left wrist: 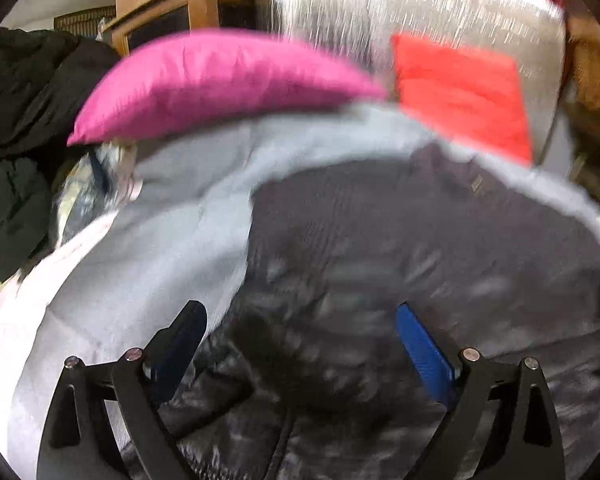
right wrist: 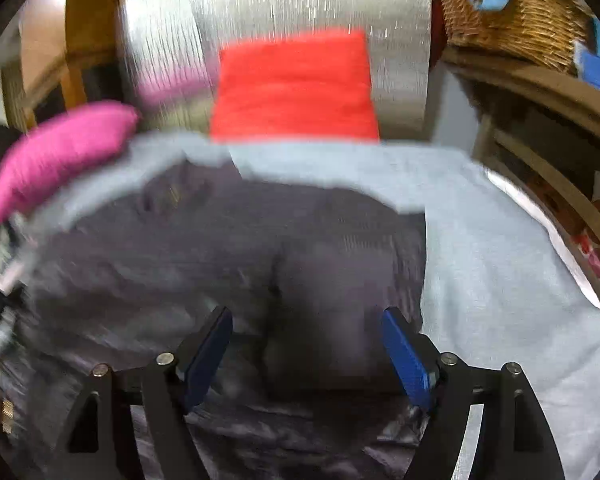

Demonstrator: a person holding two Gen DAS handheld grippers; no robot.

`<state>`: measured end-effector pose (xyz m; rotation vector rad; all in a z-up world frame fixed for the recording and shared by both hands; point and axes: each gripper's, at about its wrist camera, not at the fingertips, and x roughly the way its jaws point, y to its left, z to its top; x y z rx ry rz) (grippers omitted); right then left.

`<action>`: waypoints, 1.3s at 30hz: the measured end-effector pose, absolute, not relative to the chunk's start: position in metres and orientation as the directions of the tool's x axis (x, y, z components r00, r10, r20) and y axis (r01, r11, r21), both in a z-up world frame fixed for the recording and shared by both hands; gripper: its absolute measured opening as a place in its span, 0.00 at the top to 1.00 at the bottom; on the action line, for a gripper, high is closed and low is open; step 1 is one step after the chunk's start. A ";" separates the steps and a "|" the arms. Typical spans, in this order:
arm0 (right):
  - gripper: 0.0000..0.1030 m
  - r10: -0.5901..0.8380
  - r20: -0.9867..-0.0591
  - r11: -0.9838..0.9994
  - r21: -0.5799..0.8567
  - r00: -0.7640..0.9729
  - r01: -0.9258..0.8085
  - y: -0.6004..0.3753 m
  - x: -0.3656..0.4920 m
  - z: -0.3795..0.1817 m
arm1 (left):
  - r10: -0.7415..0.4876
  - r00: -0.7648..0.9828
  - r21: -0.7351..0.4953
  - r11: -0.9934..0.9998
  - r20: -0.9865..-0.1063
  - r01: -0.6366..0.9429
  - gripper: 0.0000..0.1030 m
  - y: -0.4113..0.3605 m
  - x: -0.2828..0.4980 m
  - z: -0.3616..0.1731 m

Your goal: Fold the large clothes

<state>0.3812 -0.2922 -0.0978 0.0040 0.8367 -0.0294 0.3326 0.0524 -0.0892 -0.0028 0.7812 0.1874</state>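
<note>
Left gripper [left wrist: 300, 344] and right gripper [right wrist: 306, 344] both gape wide over the dark jacket [left wrist: 420, 240], apparently gripping nothing.

No writing, brand, number or sign can be read in either wrist view; both pictures are smeared by motion blur. A small pale tag on the dark jacket [left wrist: 477, 182] shows in the left wrist view, but it is too small and blurred to tell any letters; the boxes on the shelf [right wrist: 598, 70] at the right edge of the right wrist view carry nothing legible either.
</note>
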 end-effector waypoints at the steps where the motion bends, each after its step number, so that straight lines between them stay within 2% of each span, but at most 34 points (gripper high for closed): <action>1: 0.15 -0.037 -0.746 0.999 -0.026 0.665 0.026 -0.291 0.383 -0.104 | 0.168 0.646 0.090 0.984 -0.745 -0.152 0.06 0.051 0.341 -0.104; 3: 0.09 -0.078 -0.738 0.997 -0.056 0.670 0.054 -0.289 0.383 -0.105 | 0.186 0.659 0.101 0.981 -0.729 -0.166 0.03 0.053 0.343 -0.109; 6: 0.09 -0.041 -0.746 0.999 -0.007 0.665 0.054 -0.297 0.382 -0.102 | 0.186 0.656 0.091 0.980 -0.732 -0.177 0.03 0.057 0.343 -0.101; 9: 0.08 -0.030 -0.694 0.997 0.034 0.719 0.075 -0.314 0.359 -0.080 | 0.168 0.706 0.075 0.984 -0.688 -0.161 0.03 0.069 0.324 -0.079; 13: 0.08 -0.049 -0.667 0.993 0.044 0.743 0.105 -0.358 0.316 -0.065 | 0.161 0.778 0.045 0.985 -0.607 -0.169 0.03 0.119 0.276 -0.044; 17: 0.08 -0.147 -0.720 0.972 0.021 0.678 0.233 -0.428 0.271 -0.081 | 0.266 0.777 0.047 0.955 -0.571 -0.293 0.03 0.193 0.230 -0.037; 21: 0.08 -0.158 -0.800 0.948 0.042 0.579 0.316 -0.473 0.252 -0.118 | 0.356 0.701 0.010 0.895 -0.618 -0.446 0.03 0.271 0.201 -0.054; 22: 0.05 -0.158 -0.811 0.950 0.031 0.563 0.311 -0.474 0.249 -0.127 | 0.379 0.671 0.011 0.875 -0.637 -0.484 0.03 0.289 0.195 -0.062; 24: 0.00 -0.185 -0.785 0.969 -0.045 0.591 0.242 -0.461 0.244 -0.130 | 0.398 0.631 -0.001 0.845 -0.666 -0.535 0.03 0.311 0.188 -0.073; 28: 0.00 -0.235 -0.789 0.970 -0.152 0.568 0.190 -0.441 0.250 -0.132 | 0.395 0.573 -0.036 0.801 -0.718 -0.597 0.03 0.340 0.183 -0.098; 32: 0.00 -0.199 -0.794 0.975 -0.103 0.574 0.196 -0.447 0.249 -0.138 | 0.306 0.480 -0.067 0.785 -0.822 -0.615 0.02 0.351 0.199 -0.136; 35: 0.00 -0.211 -0.793 0.974 -0.118 0.572 0.195 -0.443 0.249 -0.138 | 0.329 0.472 -0.035 0.790 -0.818 -0.612 0.01 0.349 0.206 -0.137; 39: 0.00 -0.209 -0.793 0.974 -0.116 0.573 0.195 -0.441 0.247 -0.137 | 0.308 0.479 -0.060 0.789 -0.822 -0.611 0.00 0.351 0.208 -0.141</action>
